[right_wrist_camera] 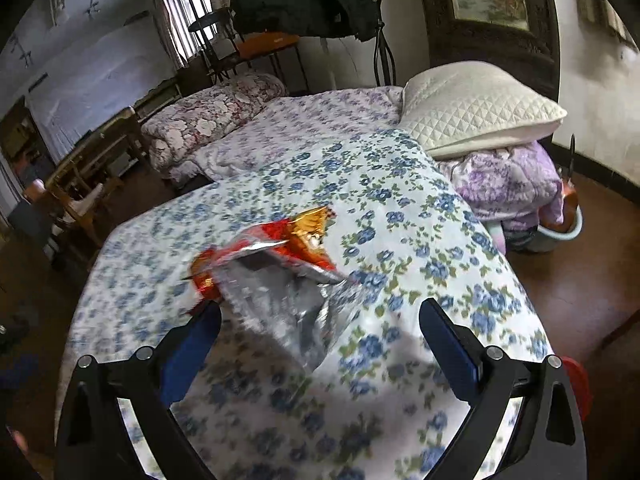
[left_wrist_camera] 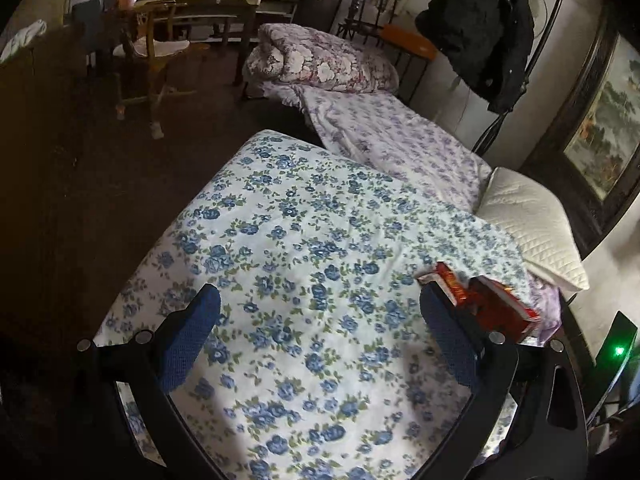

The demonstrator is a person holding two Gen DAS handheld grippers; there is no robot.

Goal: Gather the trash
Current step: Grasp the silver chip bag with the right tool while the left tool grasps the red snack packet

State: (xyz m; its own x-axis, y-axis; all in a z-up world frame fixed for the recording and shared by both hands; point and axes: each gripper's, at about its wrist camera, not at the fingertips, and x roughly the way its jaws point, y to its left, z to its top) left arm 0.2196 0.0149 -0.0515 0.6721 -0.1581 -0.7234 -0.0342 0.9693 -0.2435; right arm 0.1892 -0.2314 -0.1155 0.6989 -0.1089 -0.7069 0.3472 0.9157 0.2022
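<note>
A torn snack wrapper (right_wrist_camera: 276,276), silver inside with red and gold print, lies on the blue-flowered bed cover (right_wrist_camera: 400,216) just ahead of my right gripper (right_wrist_camera: 320,320), nearest its left finger (right_wrist_camera: 192,344). The right gripper is open and empty; the wrapper is blurred. In the left wrist view a red box or packet (left_wrist_camera: 492,300) lies at the right edge of the flowered cover (left_wrist_camera: 300,240), partly under a fold of cloth, right behind the right finger (left_wrist_camera: 448,336) of my left gripper (left_wrist_camera: 320,308). The left gripper is open and empty above the cover.
A white quilted pillow (right_wrist_camera: 476,108) and a purple-flowered quilt (right_wrist_camera: 508,184) lie at the bed's right end. A rolled quilt (left_wrist_camera: 320,60), wooden chair (left_wrist_camera: 152,56) and table stand beyond. A pale basin (right_wrist_camera: 564,228) sits on the brown floor at the right. A dark coat (left_wrist_camera: 480,20) hangs on a stand.
</note>
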